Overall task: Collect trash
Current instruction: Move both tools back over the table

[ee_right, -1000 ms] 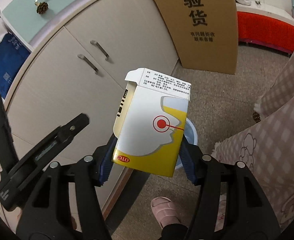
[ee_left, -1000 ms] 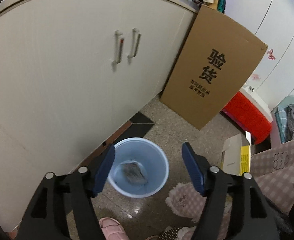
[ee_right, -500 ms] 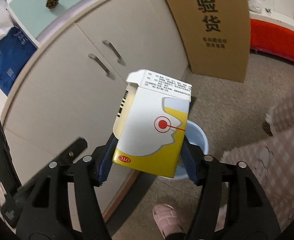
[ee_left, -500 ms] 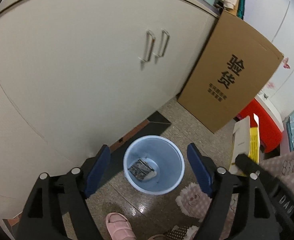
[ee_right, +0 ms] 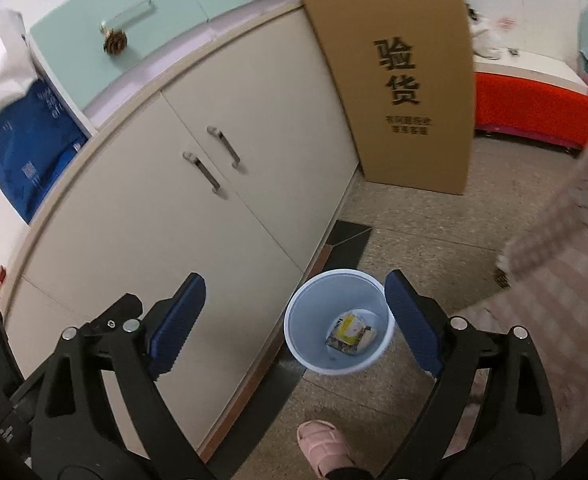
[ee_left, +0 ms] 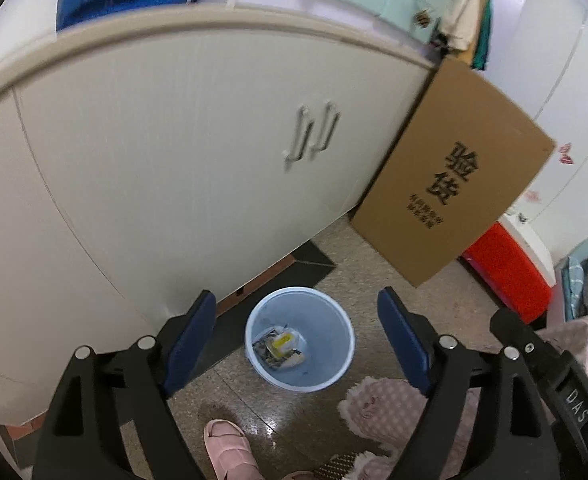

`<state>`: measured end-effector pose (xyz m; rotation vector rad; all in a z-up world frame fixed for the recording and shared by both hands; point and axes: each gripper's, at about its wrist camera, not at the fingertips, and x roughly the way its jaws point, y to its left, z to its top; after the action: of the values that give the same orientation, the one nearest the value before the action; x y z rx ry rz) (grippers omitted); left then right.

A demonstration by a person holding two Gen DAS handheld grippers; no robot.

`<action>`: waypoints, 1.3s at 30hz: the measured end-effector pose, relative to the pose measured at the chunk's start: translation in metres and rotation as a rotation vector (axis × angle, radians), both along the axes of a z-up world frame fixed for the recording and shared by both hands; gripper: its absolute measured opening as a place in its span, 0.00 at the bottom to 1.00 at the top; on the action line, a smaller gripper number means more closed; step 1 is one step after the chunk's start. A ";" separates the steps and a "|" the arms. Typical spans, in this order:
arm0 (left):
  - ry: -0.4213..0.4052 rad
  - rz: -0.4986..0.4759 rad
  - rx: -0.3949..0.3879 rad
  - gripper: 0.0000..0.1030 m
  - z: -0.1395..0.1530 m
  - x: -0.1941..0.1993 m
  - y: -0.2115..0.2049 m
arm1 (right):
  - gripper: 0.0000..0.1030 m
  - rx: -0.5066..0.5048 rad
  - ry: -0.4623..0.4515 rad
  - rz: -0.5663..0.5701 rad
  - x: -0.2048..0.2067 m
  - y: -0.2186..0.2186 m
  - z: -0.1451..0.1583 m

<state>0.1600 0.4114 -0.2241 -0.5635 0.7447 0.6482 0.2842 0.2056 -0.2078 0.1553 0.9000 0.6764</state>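
**A:** Where is the trash?

**B:** In the pale blue bin (ee_left: pixel 299 338), which stands on the speckled floor just in front of the cream cabinet (ee_left: pixel 174 152). A yellow and white carton (ee_right: pixel 349 330) lies at the bottom of the bin on top of a darker crumpled wrapper (ee_left: pixel 264 350).

**A:** And the grippers?

**B:** Both hang above the bin, pointing down at it. The left gripper (ee_left: pixel 295 344) has its jaws opening, with nothing between them; the bin shows through the gap. The right gripper (ee_right: pixel 295 322) is also opening, its blue pads wide apart and empty.

**A:** What surrounds the bin?

**B:** A large cardboard box (ee_left: pixel 453 204) with black printed characters leans against the cabinet's corner, beyond the bin. A red bench (ee_right: pixel 533 114) sits farther back from the bin. A pink slipper (ee_right: pixel 323 446) is on the floor on the near side of the bin, and pink checked fabric (ee_right: pixel 561 256) hangs to the right of the bin.
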 end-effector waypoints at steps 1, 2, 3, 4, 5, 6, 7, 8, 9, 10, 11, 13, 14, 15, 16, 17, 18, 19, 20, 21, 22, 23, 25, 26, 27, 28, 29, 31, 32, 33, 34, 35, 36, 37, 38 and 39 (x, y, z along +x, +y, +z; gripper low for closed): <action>-0.016 -0.016 0.004 0.80 0.009 -0.005 -0.010 | 0.87 -0.001 -0.008 -0.014 -0.007 -0.009 0.007; -0.027 -0.031 0.005 0.80 0.015 -0.009 -0.018 | 0.87 0.003 -0.019 -0.031 -0.015 -0.020 0.015; -0.034 -0.043 0.007 0.81 0.021 -0.012 -0.026 | 0.87 0.011 -0.030 -0.035 -0.022 -0.029 0.022; -0.045 -0.058 0.011 0.81 0.029 -0.017 -0.036 | 0.87 0.017 -0.043 -0.037 -0.029 -0.038 0.028; -0.059 -0.073 0.014 0.81 0.036 -0.021 -0.045 | 0.87 0.017 -0.060 -0.045 -0.037 -0.048 0.036; -0.072 -0.088 0.018 0.81 0.043 -0.025 -0.055 | 0.87 0.013 -0.088 -0.057 -0.046 -0.061 0.045; -0.084 -0.107 0.022 0.81 0.051 -0.029 -0.068 | 0.87 0.013 -0.113 -0.067 -0.055 -0.074 0.054; -0.095 -0.123 0.025 0.82 0.057 -0.032 -0.078 | 0.87 0.014 -0.124 -0.078 -0.061 -0.083 0.059; -0.105 -0.139 0.031 0.82 0.063 -0.035 -0.089 | 0.87 0.020 -0.138 -0.098 -0.068 -0.100 0.067; -0.111 -0.156 0.040 0.82 0.071 -0.038 -0.103 | 0.88 0.025 -0.149 -0.112 -0.073 -0.113 0.073; -0.115 -0.174 0.045 0.83 0.076 -0.039 -0.115 | 0.88 0.020 -0.179 -0.150 -0.084 -0.142 0.086; -0.130 -0.231 0.046 0.83 0.089 -0.041 -0.146 | 0.88 0.017 -0.209 -0.185 -0.094 -0.170 0.095; -0.136 -0.248 0.050 0.84 0.092 -0.041 -0.156 | 0.88 0.012 -0.223 -0.214 -0.099 -0.188 0.099; -0.142 -0.273 0.056 0.84 0.096 -0.040 -0.170 | 0.88 0.004 -0.234 -0.245 -0.104 -0.206 0.102; -0.143 -0.309 0.068 0.84 0.100 -0.039 -0.190 | 0.88 0.003 -0.242 -0.267 -0.107 -0.222 0.103; -0.142 -0.346 0.080 0.84 0.102 -0.036 -0.208 | 0.88 0.001 -0.246 -0.292 -0.110 -0.239 0.104; -0.140 -0.370 0.087 0.84 0.103 -0.033 -0.221 | 0.88 -0.004 -0.248 -0.316 -0.112 -0.252 0.105; -0.133 -0.409 0.098 0.84 0.104 -0.030 -0.242 | 0.88 -0.006 -0.249 -0.341 -0.114 -0.267 0.105; -0.129 -0.438 0.102 0.84 0.103 -0.027 -0.257 | 0.88 -0.009 -0.247 -0.368 -0.116 -0.285 0.105; -0.123 -0.484 0.105 0.84 0.102 -0.022 -0.278 | 0.88 -0.020 -0.241 -0.395 -0.117 -0.302 0.105; -0.121 -0.514 0.105 0.84 0.100 -0.022 -0.291 | 0.88 -0.026 -0.239 -0.413 -0.119 -0.313 0.104; -0.114 -0.557 0.108 0.84 0.098 -0.018 -0.309 | 0.88 -0.031 -0.238 -0.443 -0.121 -0.331 0.103; -0.091 -0.617 0.123 0.84 0.092 -0.012 -0.338 | 0.88 -0.042 -0.232 -0.488 -0.122 -0.357 0.098; -0.079 -0.640 0.132 0.84 0.090 -0.008 -0.349 | 0.88 -0.048 -0.227 -0.503 -0.121 -0.367 0.096; -0.069 -0.662 0.142 0.84 0.087 -0.005 -0.360 | 0.88 -0.053 -0.217 -0.522 -0.120 -0.379 0.092; -0.057 -0.695 0.153 0.84 0.083 -0.001 -0.374 | 0.88 -0.057 -0.211 -0.534 -0.121 -0.387 0.090; -0.045 -0.716 0.161 0.84 0.079 0.003 -0.383 | 0.88 -0.058 -0.202 -0.551 -0.119 -0.398 0.086; -0.018 -0.753 0.186 0.84 0.070 0.010 -0.401 | 0.88 -0.064 -0.188 -0.573 -0.118 -0.411 0.082; -0.008 -0.767 0.201 0.84 0.066 0.013 -0.409 | 0.88 -0.065 -0.184 -0.582 -0.118 -0.417 0.079; 0.003 -0.777 0.216 0.84 0.063 0.017 -0.413 | 0.88 -0.066 -0.179 -0.586 -0.119 -0.423 0.076; 0.021 -0.784 0.235 0.84 0.058 0.022 -0.420 | 0.88 -0.070 -0.172 -0.588 -0.119 -0.426 0.074; 0.026 -0.787 0.240 0.84 0.056 0.022 -0.423 | 0.88 -0.075 -0.170 -0.591 -0.120 -0.429 0.071; 0.029 -0.790 0.242 0.84 0.054 0.026 -0.424 | 0.88 -0.075 -0.169 -0.591 -0.121 -0.431 0.069; 0.030 -0.791 0.244 0.84 0.053 0.029 -0.427 | 0.88 -0.077 -0.165 -0.590 -0.121 -0.433 0.068; 0.032 -0.793 0.244 0.84 0.052 0.032 -0.428 | 0.88 -0.081 -0.163 -0.588 -0.120 -0.434 0.066; 0.033 -0.796 0.243 0.84 0.051 0.036 -0.430 | 0.88 -0.081 -0.163 -0.586 -0.119 -0.434 0.066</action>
<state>0.1964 -0.0185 -0.1732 -0.0066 0.8292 0.0012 0.1652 -0.2281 -0.1420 0.2734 0.6755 0.1042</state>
